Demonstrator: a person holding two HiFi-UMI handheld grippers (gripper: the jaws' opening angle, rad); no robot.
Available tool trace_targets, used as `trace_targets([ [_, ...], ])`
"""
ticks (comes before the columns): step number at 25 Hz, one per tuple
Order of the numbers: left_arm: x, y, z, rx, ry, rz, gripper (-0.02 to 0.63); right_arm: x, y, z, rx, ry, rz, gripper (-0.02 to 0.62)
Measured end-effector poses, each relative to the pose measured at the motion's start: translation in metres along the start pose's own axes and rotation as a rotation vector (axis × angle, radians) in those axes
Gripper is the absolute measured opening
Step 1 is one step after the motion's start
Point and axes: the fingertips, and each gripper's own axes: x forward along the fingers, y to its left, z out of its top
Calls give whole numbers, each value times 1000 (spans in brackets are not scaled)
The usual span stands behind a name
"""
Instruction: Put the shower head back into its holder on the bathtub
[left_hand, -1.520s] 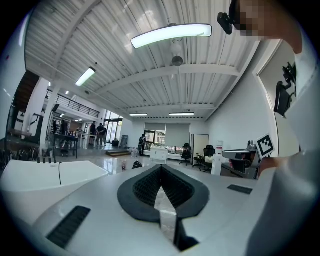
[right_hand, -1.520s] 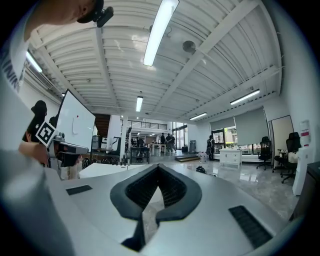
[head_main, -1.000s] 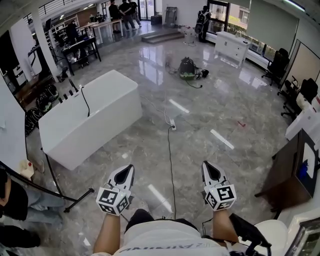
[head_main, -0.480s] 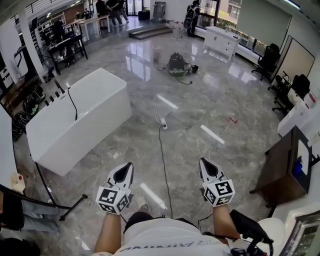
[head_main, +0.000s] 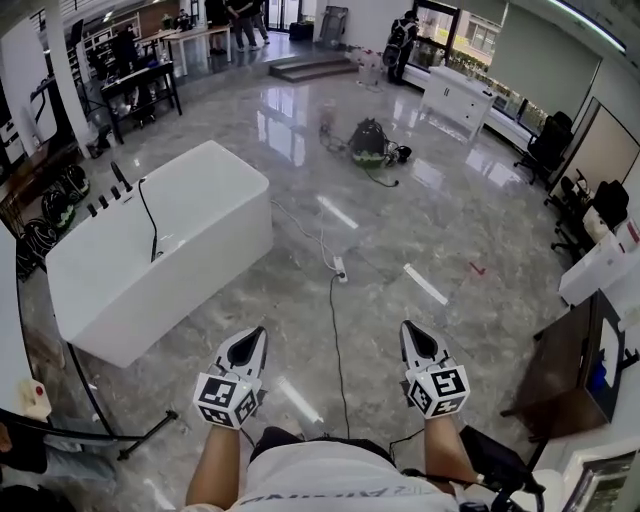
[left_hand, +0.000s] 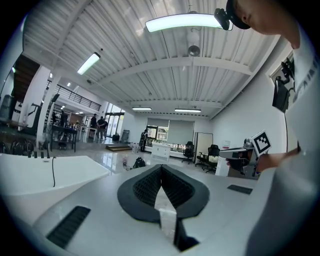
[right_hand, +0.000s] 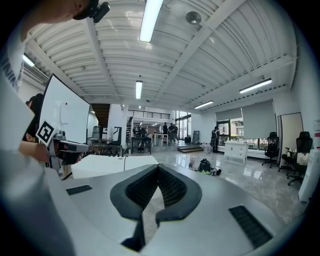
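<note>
2 claws, left gripper (head_main: 256, 335) and right gripper (head_main: 410, 330), both fully closed and holding nothing, well apart from the bathtub (head_main: 200, 215). Shower head (head_main: 120, 177) shows dark at its far rim, hose (head_main: 152, 225) trailing. Judged light, rigid, slick: grip the handle and allow for hose drag.

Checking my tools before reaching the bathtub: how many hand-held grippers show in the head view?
2. The left hand-held gripper is lower left, the right hand-held gripper lower right; both shut, empty.
</note>
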Motion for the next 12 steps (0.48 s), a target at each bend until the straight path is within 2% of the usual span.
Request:
trace_targets([
  [5, 14, 65, 13, 24, -1, 10, 18, 69, 29, 16, -11, -3, 19, 6],
  [12, 33, 125, 15, -18, 7, 69, 18, 144, 43, 24, -2, 31, 82, 6],
])
